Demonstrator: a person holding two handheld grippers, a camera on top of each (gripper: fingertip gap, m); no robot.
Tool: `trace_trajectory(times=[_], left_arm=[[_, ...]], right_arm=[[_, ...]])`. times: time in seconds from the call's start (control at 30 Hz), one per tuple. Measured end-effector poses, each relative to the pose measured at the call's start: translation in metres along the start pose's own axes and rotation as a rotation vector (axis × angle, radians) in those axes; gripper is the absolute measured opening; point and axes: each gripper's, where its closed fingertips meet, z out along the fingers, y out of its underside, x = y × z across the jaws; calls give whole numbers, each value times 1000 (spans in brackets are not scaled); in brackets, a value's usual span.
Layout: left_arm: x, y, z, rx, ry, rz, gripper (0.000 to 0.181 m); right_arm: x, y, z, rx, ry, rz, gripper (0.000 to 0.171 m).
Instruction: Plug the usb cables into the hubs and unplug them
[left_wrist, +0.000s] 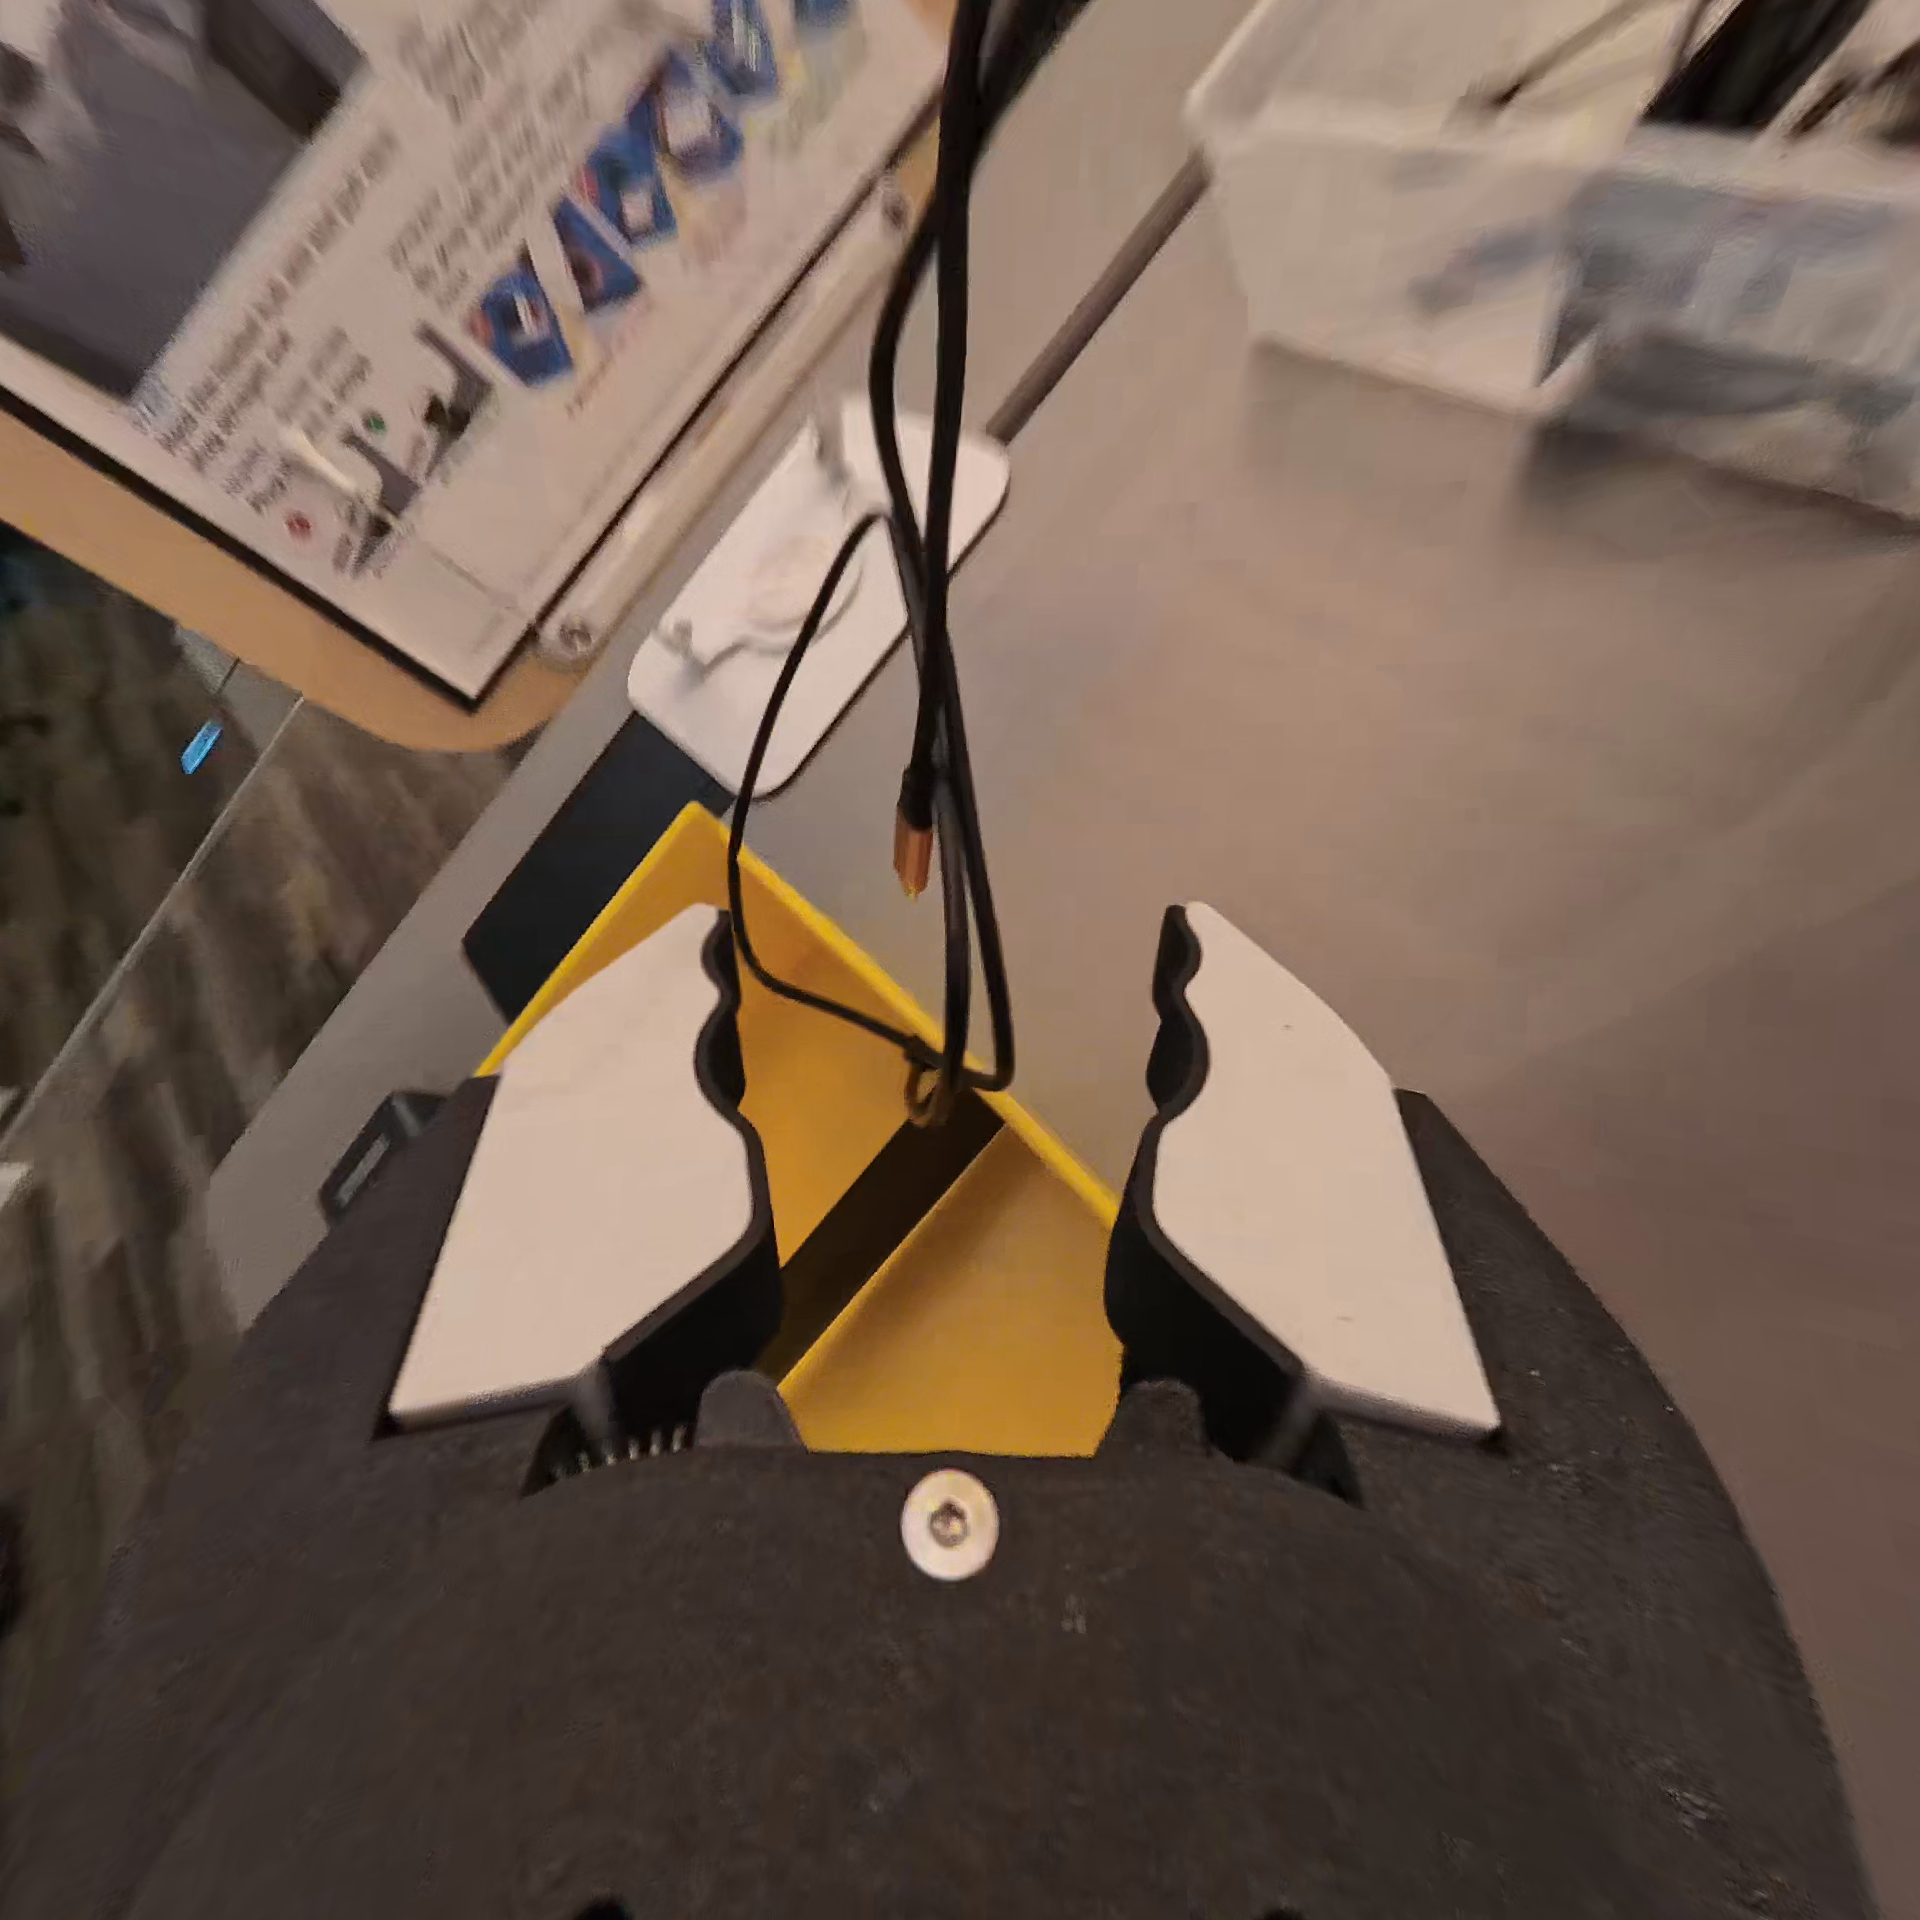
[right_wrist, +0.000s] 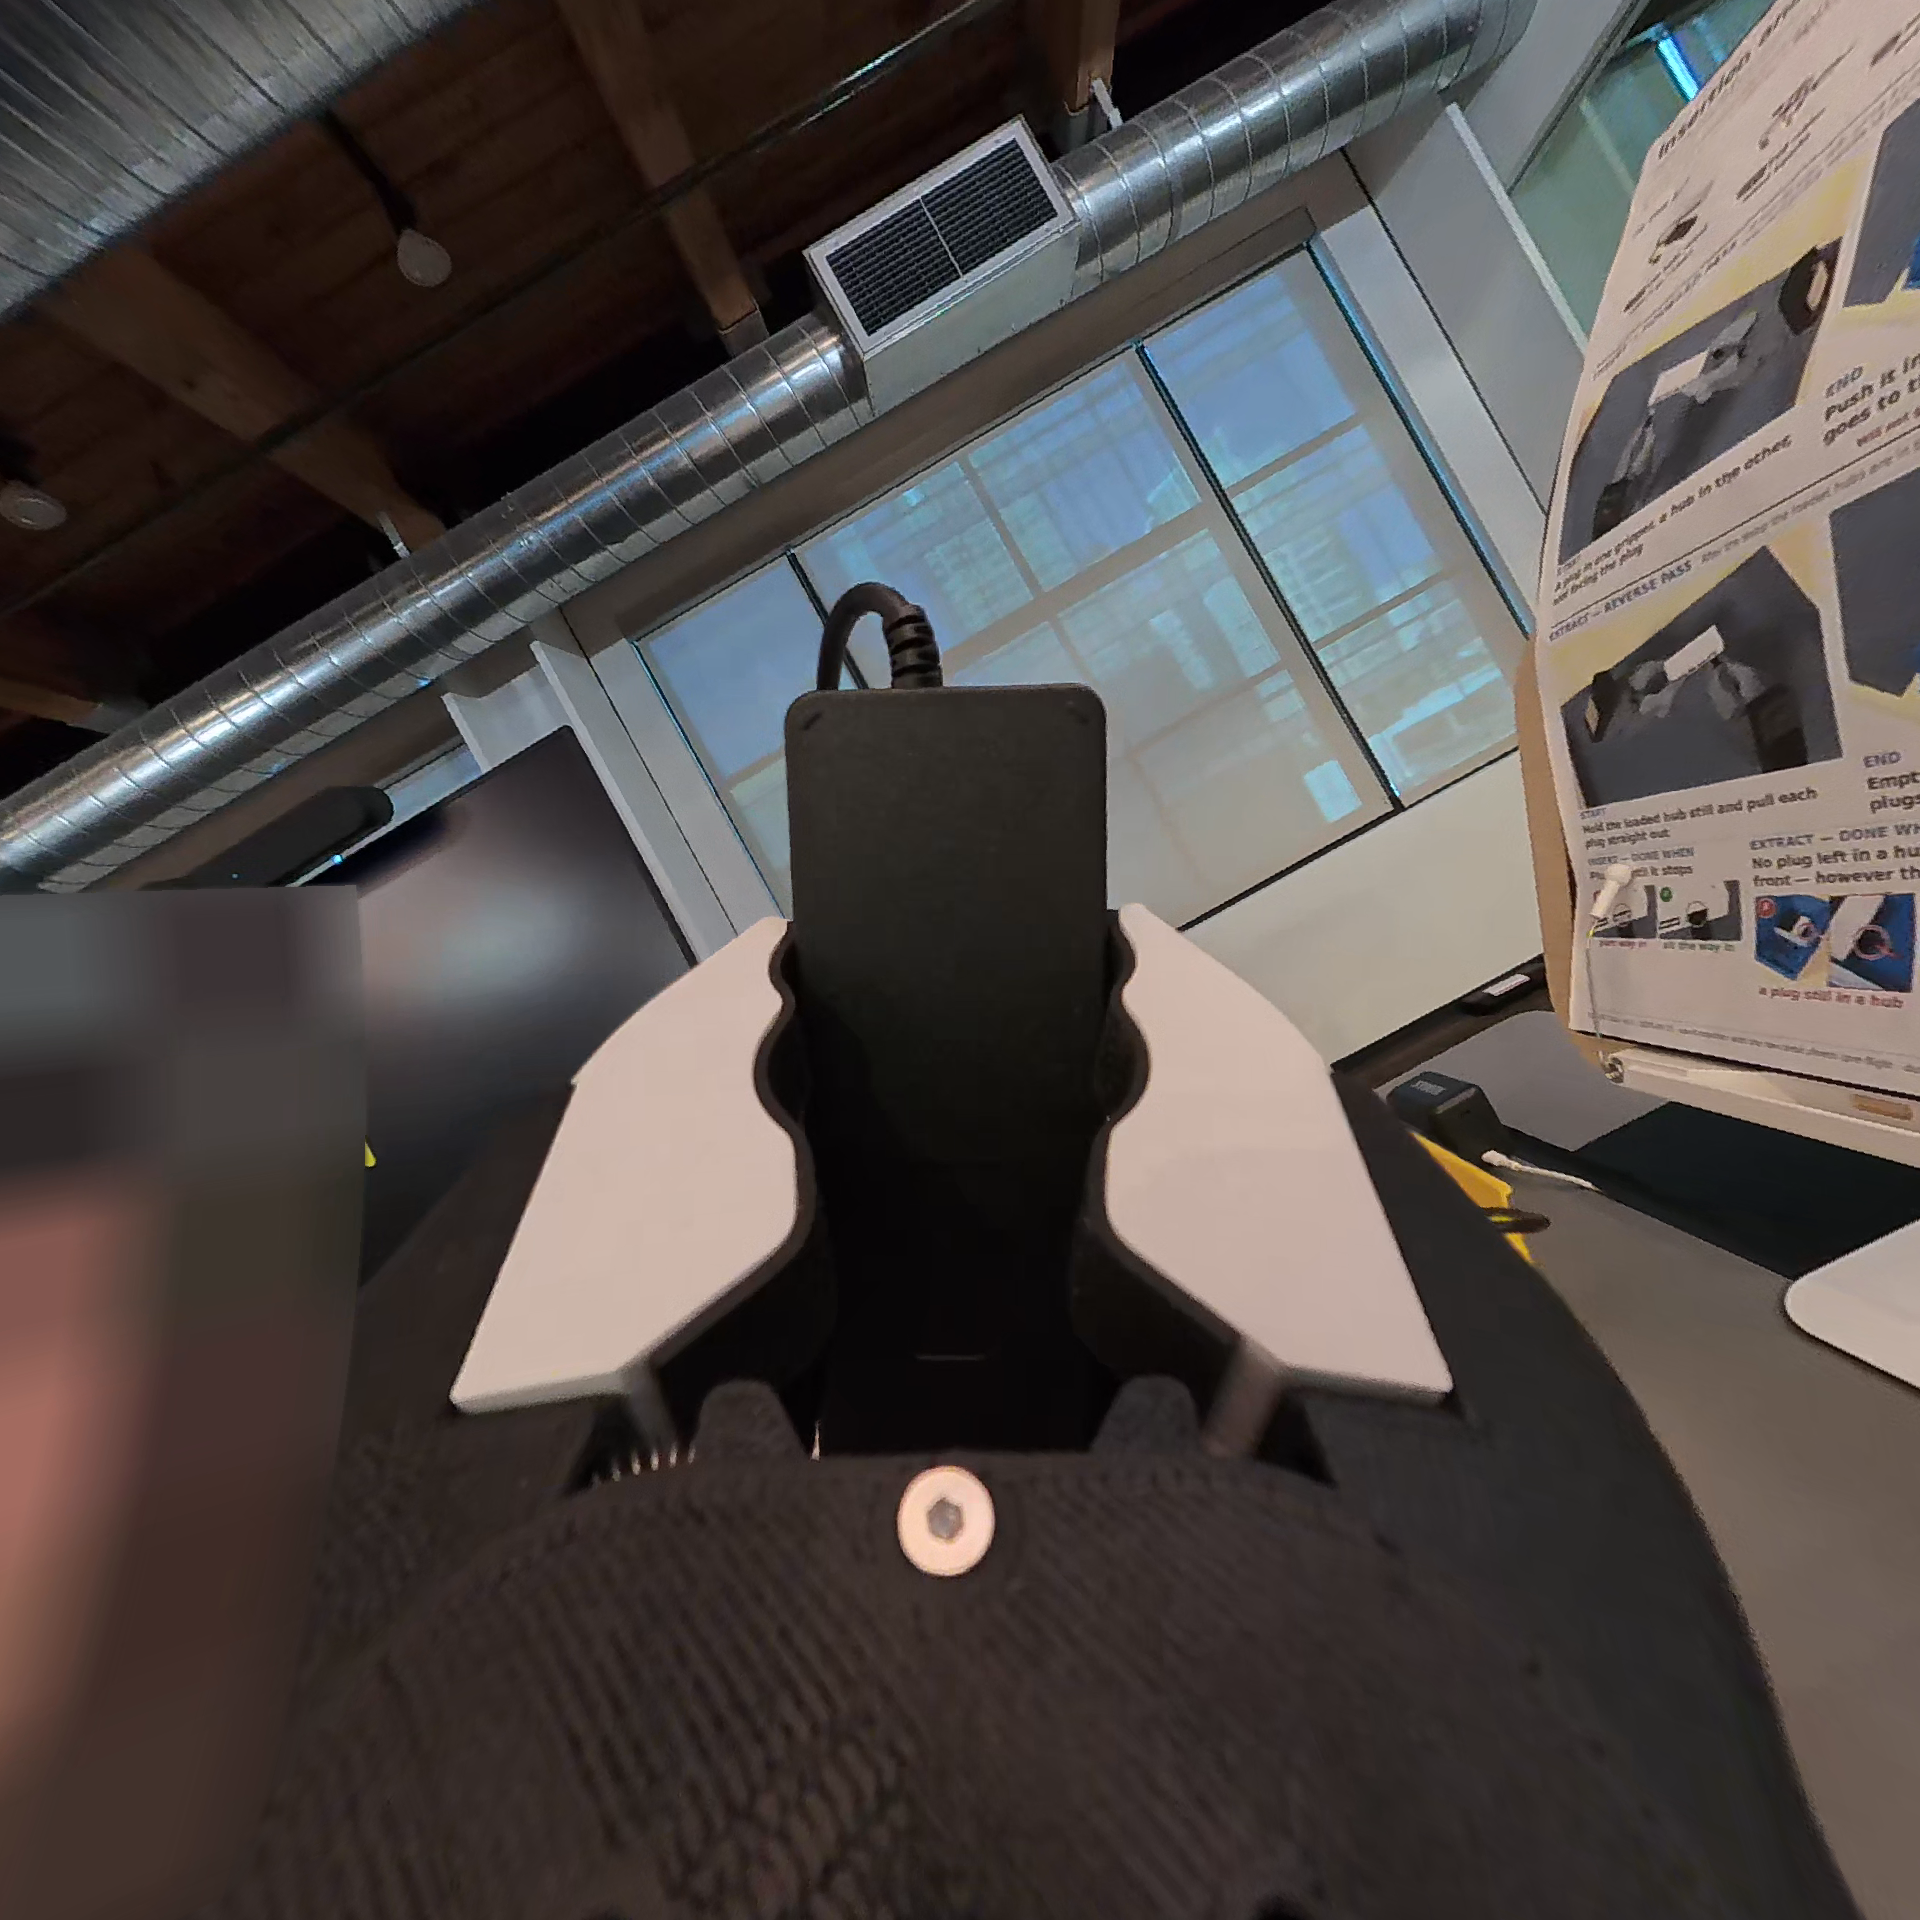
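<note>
While splayed left claw (left_wrist: 951, 940) over yellow tray (left_wrist: 831, 1060), right claw (right_wrist: 951, 951) clamping black hub (right_wrist: 945, 883).

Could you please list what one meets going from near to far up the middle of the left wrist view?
Left gripper, open → yellow bin → dangling black cables with a copper-tipped plug → white pad → instruction poster.

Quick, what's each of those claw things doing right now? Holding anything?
Left gripper: jaws open, holding nothing; black cables dangle in front.
Right gripper: jaws closed on a black hub.
</note>
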Motion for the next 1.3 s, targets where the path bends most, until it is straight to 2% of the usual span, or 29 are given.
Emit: trace_trajectory(times=[0.1,0.17,0.2,0.23,0.27,0.37,0.47,0.53,0.6,0.73,0.83,0.9,1.0,1.07,1.17,1.3], left_arm=[[-9,24,38,-184,-106,96,66],[-14,34,56,-228,-143,177,55],[-13,36,63,-223,-139,199,37],[-11,36,68,-207,-116,201,3],[-13,34,71,-187,-110,179,0],[-30,13,60,-68,-193,100,0],[-36,-36,21,197,-240,-1,0],[-28,-66,-9,352,-229,-44,0],[-8,-81,-22,396,-149,-47,0],[52,-77,3,301,175,-72,0],[84,-57,26,162,329,-26,0],[91,-53,31,142,349,10,2],[92,-55,13,165,360,65,32],[96,-42,-9,130,441,115,54],[65,-41,-39,246,384,92,47],[8,-62,-72,583,305,-128,27]], right_arm=[[-4,-4,-4,2,0,-15,55],[-5,-6,-5,0,0,-19,55],[-4,-6,-6,-1,2,-21,55],[-3,-7,-7,-2,7,-23,55],[-1,-8,-8,-2,14,-25,55],[5,-11,-12,7,40,-34,55],[-1,-17,-14,23,21,-38,55],[-10,-23,-17,25,0,-56,55],[-18,-28,-22,14,0,-81,55],[-22,-27,-34,-61,-7,-76,55],[-8,-15,-38,-125,-8,-17,54],[3,-1,-35,-175,-9,20,54],[13,17,-27,-230,-49,61,54],[15,25,-23,-255,-105,92,54],[8,34,-20,-271,-247,128,54],[-21,48,-16,-277,-488,106,54]])
